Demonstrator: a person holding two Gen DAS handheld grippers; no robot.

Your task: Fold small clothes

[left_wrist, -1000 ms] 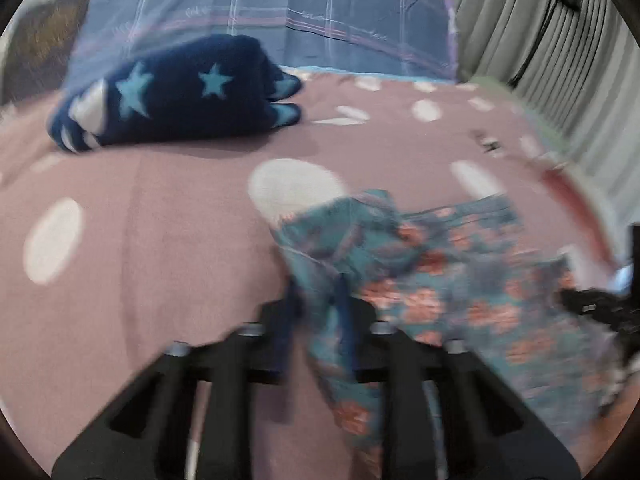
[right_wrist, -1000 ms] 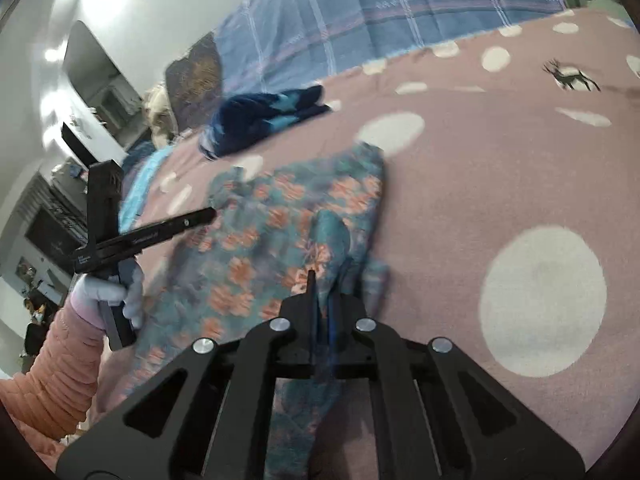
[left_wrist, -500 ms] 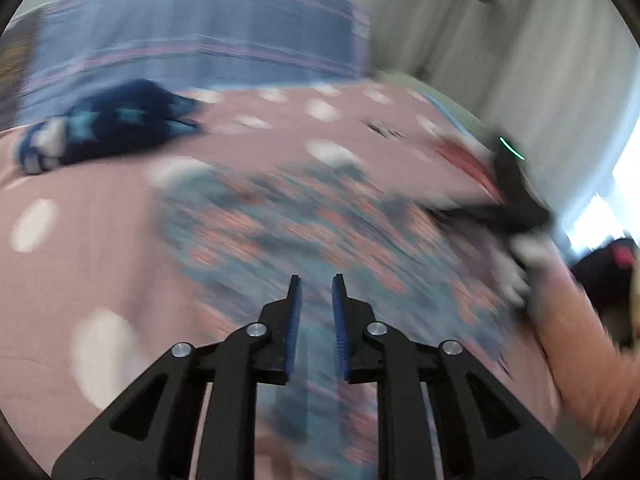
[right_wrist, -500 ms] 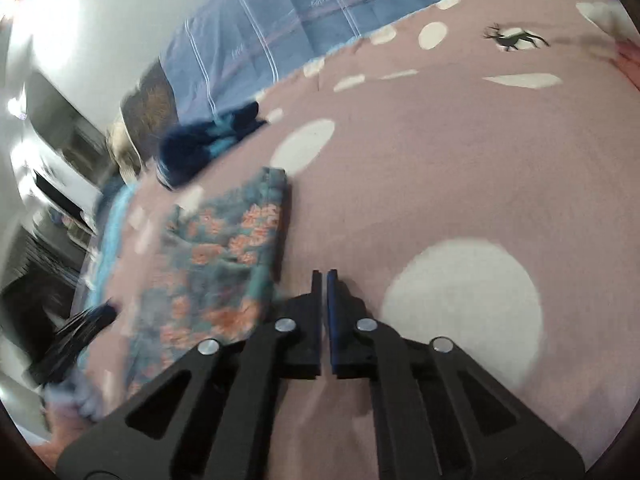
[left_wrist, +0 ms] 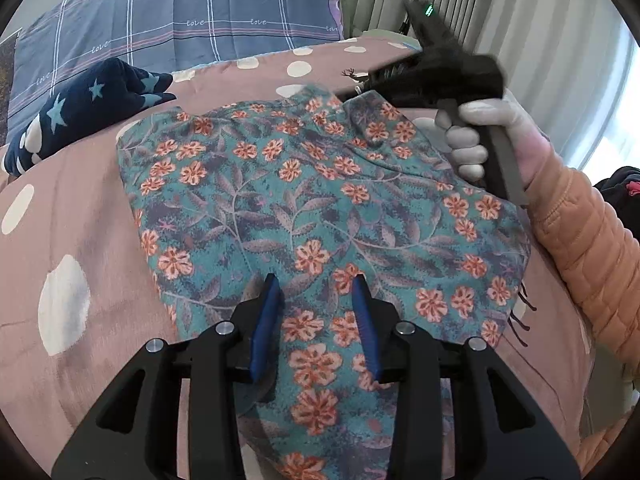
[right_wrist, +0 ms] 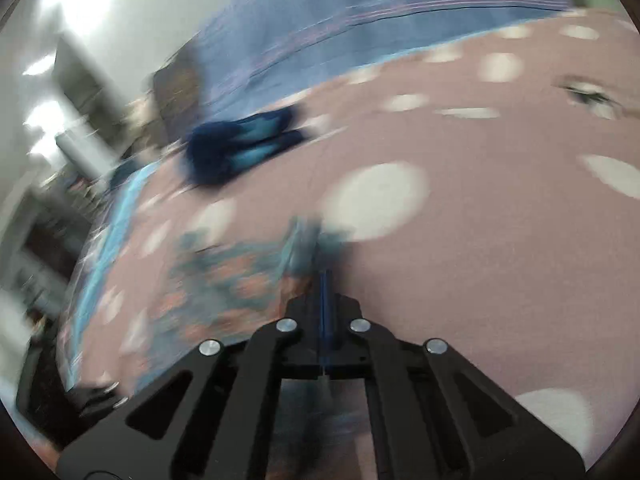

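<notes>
Looking along my left gripper (left_wrist: 316,300), I see its blue-padded fingers (left_wrist: 266,320) spread wide apart, gripping nothing, poised over the near end of the teal floral-print cloth garment (left_wrist: 304,208). That garment lies spread flat on the mauve bedspread with white dots (left_wrist: 72,208). My right gripper (right_wrist: 325,276) has its fingers pressed together; its view is blurred, and I cannot tell whether the garment's far corner is pinched between them. A folded navy fleece with light blue stars (left_wrist: 88,108) sits beyond, by the blue plaid pillow (left_wrist: 180,16).
</notes>
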